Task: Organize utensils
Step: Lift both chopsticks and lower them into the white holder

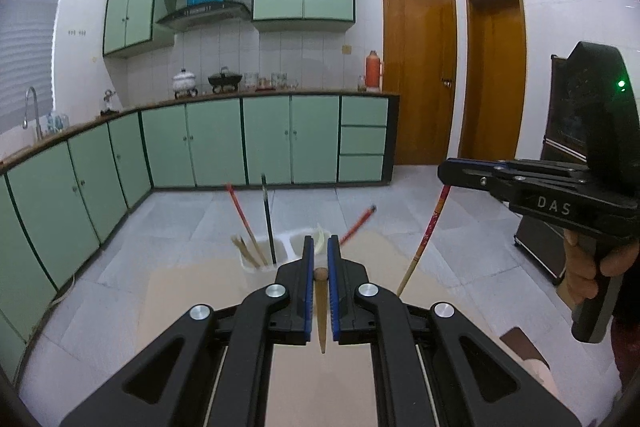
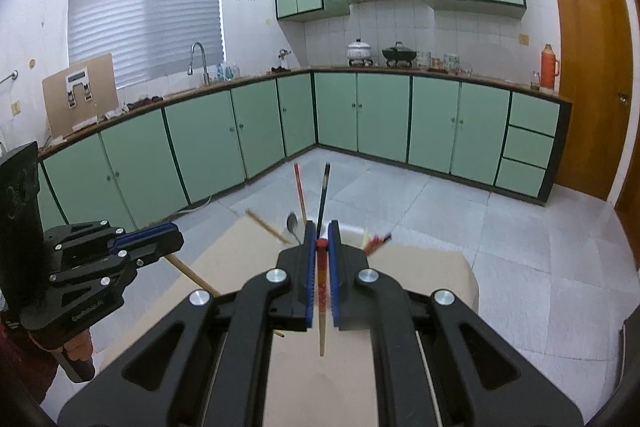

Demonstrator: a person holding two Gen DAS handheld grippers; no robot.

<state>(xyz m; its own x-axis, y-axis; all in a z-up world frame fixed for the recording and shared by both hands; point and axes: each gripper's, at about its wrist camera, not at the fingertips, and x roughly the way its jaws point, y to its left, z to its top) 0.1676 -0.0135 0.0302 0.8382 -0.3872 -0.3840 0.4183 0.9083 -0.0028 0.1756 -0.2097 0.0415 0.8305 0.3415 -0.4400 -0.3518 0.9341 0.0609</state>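
In the left wrist view my left gripper [image 1: 319, 243] is shut on a plain wooden chopstick [image 1: 321, 307] that points back toward the camera. Ahead of it stands a white utensil holder [image 1: 280, 247] holding a red chopstick [image 1: 240, 215], a black chopstick [image 1: 267, 219], wooden ones and a white spoon [image 1: 320, 235]. To the right, my right gripper [image 1: 444, 173] grips a red patterned chopstick [image 1: 425, 237]. The right wrist view shows the right gripper [image 2: 321, 227] shut on that red chopstick [image 2: 321, 279], with the holder [image 2: 352, 231] and a metal spoon [image 2: 292, 223] just beyond. My left gripper [image 2: 178, 237] holds the wooden chopstick [image 2: 192, 273].
A beige table top [image 1: 192, 291] lies under both grippers, above a pale tiled floor. Another red chopstick [image 1: 360, 223] sticks out to the right of the holder. Green cabinets [image 2: 380, 115] and a counter line the far walls. Wooden doors [image 1: 420, 67] stand at the right.
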